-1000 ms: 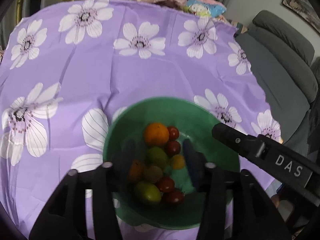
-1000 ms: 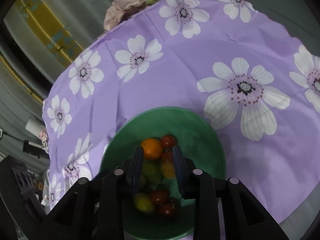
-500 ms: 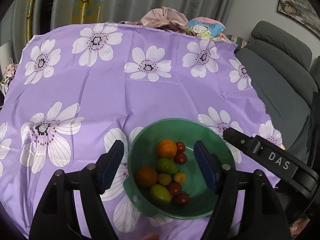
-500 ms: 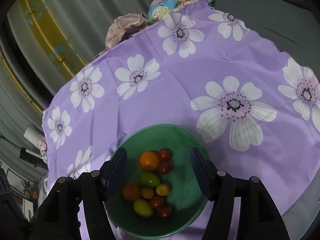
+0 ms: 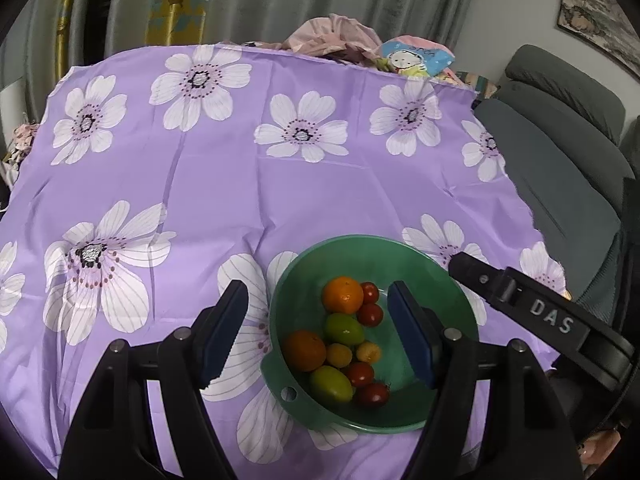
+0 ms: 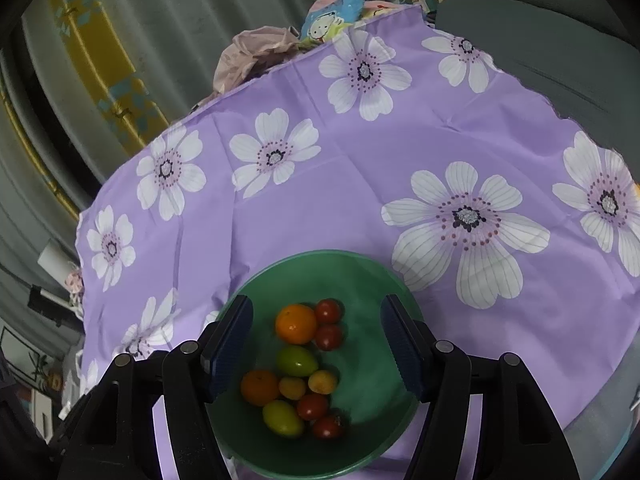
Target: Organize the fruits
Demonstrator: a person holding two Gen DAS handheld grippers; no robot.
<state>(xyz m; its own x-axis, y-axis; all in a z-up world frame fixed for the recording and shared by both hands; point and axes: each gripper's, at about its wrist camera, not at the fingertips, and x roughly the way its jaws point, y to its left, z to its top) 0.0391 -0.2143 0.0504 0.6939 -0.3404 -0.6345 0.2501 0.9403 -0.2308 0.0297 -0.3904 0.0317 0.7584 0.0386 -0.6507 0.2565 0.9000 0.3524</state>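
A green bowl (image 5: 456, 312) sits on the purple flowered tablecloth near its front edge; it also shows in the right wrist view (image 6: 360, 276). It holds two oranges (image 5: 343, 294), green fruits (image 5: 343, 328), small yellow fruits and several red cherry tomatoes (image 5: 370, 313). My left gripper (image 5: 322, 330) is open and empty, raised above the bowl's left side. My right gripper (image 6: 316, 346) is open and empty, raised above the bowl with the fruit between its fingers; its black finger (image 5: 532, 312) shows at the right of the left wrist view.
The purple cloth (image 5: 224, 184) covers the table. Crumpled pink fabric (image 5: 332, 38) and a cartoon-printed bag (image 5: 416, 58) lie at the far edge. A grey sofa (image 5: 560, 152) stands to the right, curtains behind.
Both grippers have risen away from the bowl and opened wide; one second ago the right jaws were nearly shut down among the fruit. All fruit lies in the bowl.
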